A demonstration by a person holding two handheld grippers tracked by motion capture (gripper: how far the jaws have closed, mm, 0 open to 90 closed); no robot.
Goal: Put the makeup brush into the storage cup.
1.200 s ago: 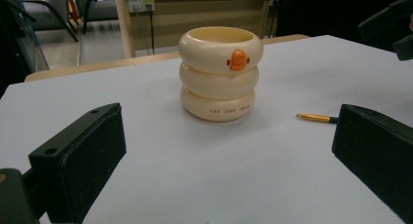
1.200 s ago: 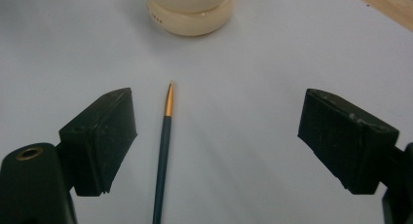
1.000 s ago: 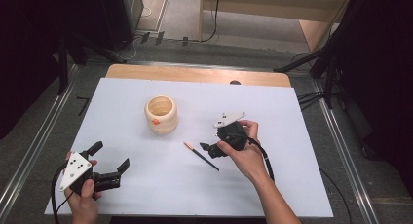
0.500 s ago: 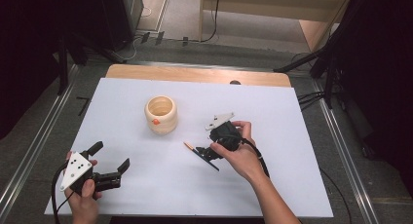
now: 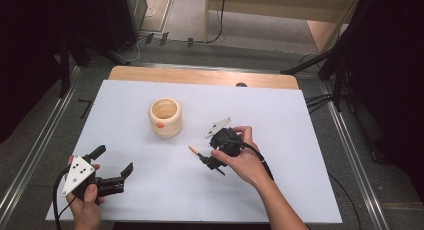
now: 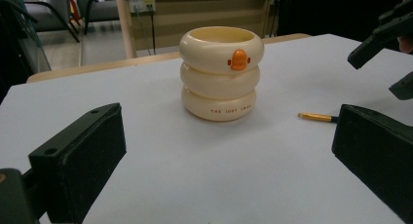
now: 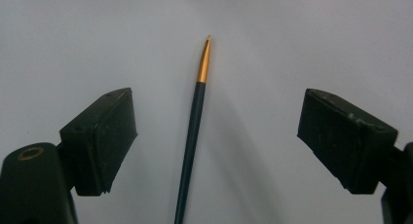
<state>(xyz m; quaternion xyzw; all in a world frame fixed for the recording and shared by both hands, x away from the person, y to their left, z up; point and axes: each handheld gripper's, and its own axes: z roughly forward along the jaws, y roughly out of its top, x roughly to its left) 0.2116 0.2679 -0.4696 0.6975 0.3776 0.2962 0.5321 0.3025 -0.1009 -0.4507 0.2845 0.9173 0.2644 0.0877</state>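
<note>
A thin dark brush (image 5: 194, 150) with a golden tip lies flat on the white table cover, right of the table's middle. My right gripper (image 5: 210, 164) is lowered over it, open. In the right gripper view the brush (image 7: 194, 136) runs up between the two jaws of the right gripper (image 7: 217, 109), a little nearer the left one and touching neither. A cream cup (image 5: 165, 117) made of stacked rings, with an orange beak, stands upright to the brush's upper left. My left gripper (image 5: 114, 159) is held open at the front left, empty, facing the cup (image 6: 221, 73) and the brush (image 6: 316, 118).
The white cover (image 5: 300, 140) overlies a wooden table whose far edge (image 5: 200, 76) shows. Metal rails run along both sides. Chairs and cables lie on the floor beyond. The right gripper (image 6: 384, 34) shows at the top right of the left gripper view.
My right gripper has moved left and down, from beside the brush's near end to straddling its shaft. The left gripper and the cup have stayed put.
</note>
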